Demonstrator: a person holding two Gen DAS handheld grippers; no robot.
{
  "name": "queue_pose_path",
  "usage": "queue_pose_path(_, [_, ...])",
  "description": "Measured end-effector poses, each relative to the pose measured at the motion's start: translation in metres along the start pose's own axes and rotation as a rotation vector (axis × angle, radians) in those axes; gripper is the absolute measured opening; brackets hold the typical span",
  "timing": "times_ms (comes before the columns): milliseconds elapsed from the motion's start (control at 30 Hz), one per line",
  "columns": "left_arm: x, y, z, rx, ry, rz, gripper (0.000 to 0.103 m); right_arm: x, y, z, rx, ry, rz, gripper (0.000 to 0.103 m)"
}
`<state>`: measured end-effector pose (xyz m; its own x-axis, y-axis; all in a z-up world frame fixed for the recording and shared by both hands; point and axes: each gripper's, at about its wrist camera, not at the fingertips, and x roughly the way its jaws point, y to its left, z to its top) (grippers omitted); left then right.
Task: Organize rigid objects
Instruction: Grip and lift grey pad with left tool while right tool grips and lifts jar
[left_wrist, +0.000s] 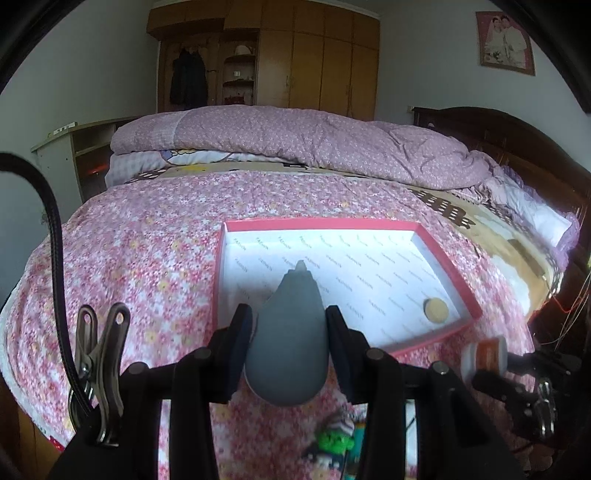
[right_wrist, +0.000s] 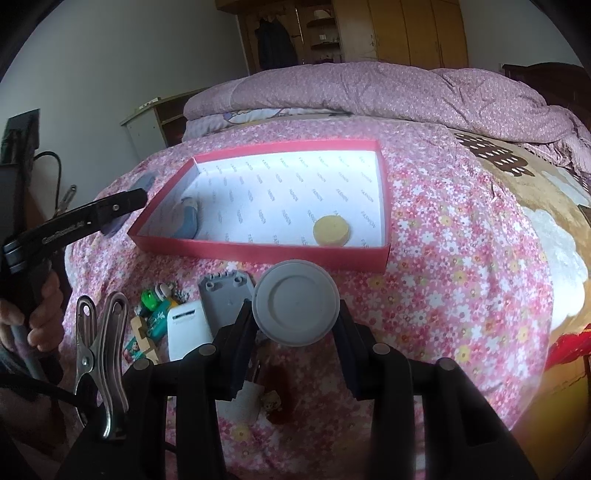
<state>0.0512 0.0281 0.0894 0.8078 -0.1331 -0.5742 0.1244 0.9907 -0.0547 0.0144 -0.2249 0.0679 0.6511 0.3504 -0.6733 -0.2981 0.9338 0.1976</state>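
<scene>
Between the left gripper's (left_wrist: 290, 343) closed jaws sits a smooth grey teardrop piece (left_wrist: 288, 339), likely slippery and best pinched at its widest, the right gripper (right_wrist: 295, 314) clamps a stiff, probably light grey jar (right_wrist: 295, 308) across its lid, and beyond both lies the red box (right_wrist: 258, 251).

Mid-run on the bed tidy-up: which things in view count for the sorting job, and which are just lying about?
Job:
- red tray
- yellow disc inside it
- grey teardrop piece in left gripper
- grey round lid in right gripper
- loose toys: grey plate, white block, green figure

Lying about:
- folded quilt
- wardrobe
- framed photo
</scene>
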Motion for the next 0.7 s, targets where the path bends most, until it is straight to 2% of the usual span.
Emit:
queue_pose_path(200, [0.023,0.002,0.011,0.006,0.004,0.004,0.043,-0.001,-0.003,0.003,0.019,0.003,0.006,0.042])
queue_pose_path(700, [0.097,0.006,0.026,-0.012,0.085,0.044,0.043,0.004,-0.004,0.025,-0.001,-0.004,-0.008,0.042])
